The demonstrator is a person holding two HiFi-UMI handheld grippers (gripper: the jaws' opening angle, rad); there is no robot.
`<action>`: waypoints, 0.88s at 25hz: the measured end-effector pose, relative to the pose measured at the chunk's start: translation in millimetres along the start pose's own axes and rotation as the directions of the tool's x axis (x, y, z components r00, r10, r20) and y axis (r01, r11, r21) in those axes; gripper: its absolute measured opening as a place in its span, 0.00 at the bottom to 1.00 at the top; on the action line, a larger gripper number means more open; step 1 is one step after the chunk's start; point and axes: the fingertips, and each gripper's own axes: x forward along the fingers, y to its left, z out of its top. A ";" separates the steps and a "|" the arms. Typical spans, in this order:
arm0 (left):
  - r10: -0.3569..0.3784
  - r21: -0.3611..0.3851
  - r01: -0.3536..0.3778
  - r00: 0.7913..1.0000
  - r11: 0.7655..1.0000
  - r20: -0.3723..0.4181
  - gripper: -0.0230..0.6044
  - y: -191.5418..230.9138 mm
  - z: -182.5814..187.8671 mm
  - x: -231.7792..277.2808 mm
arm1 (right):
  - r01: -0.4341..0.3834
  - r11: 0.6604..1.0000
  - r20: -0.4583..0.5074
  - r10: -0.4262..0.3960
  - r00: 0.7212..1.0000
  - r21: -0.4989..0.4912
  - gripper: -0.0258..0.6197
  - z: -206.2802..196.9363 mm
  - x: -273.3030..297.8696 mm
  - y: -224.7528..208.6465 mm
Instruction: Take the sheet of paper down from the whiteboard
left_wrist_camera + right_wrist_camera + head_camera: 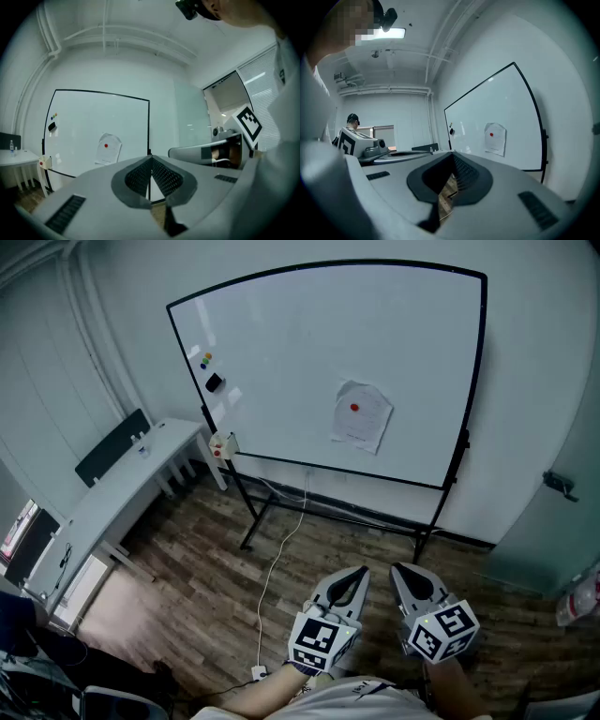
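A white sheet of paper (361,416) hangs on the whiteboard (281,343), pinned by a red magnet (353,408) near its top. Its edges curl a little. Both grippers are held low and well short of the board, pointing level at it. My left gripper (360,571) is shut with nothing between its jaws, and my right gripper (397,569) beside it is shut and empty too. In the left gripper view the paper (107,148) lies left of the closed gripper (151,158). In the right gripper view the paper (495,138) is right of the closed gripper (452,156).
The whiteboard stands on a black frame (251,521) over a wood floor. Small magnets and a black eraser (214,382) sit at its left edge. A white desk (131,479) runs along the left wall. A cable (275,563) trails across the floor. A door handle (560,486) shows at right.
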 end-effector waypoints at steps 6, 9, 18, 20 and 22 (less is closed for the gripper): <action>0.003 -0.012 -0.003 1.000 1.000 -0.012 0.06 -6.0 -1.6 3.0 | 0.000 1.000 0.000 0.000 1.000 -0.005 0.06 0.7 -8.4 -3.7; 0.001 0.000 -0.001 1.000 1.000 -0.005 0.06 -12.7 -0.3 5.9 | -0.013 1.000 -0.004 0.013 1.000 0.005 0.06 -2.3 -13.8 -6.5; 0.029 0.001 -0.029 0.999 1.000 -0.033 0.06 -13.0 -7.9 14.2 | -0.049 0.999 0.031 0.048 0.998 0.019 0.06 6.4 -18.1 -17.3; 0.041 0.009 -0.041 0.999 0.999 -0.029 0.06 -16.4 -6.0 16.6 | -0.045 0.999 0.039 0.044 0.998 0.009 0.06 12.6 -24.2 -22.9; 0.054 0.025 -0.054 0.998 0.998 -0.018 0.06 -18.7 -2.1 20.4 | -0.051 0.999 0.049 0.050 0.998 0.007 0.06 14.9 -28.2 -29.0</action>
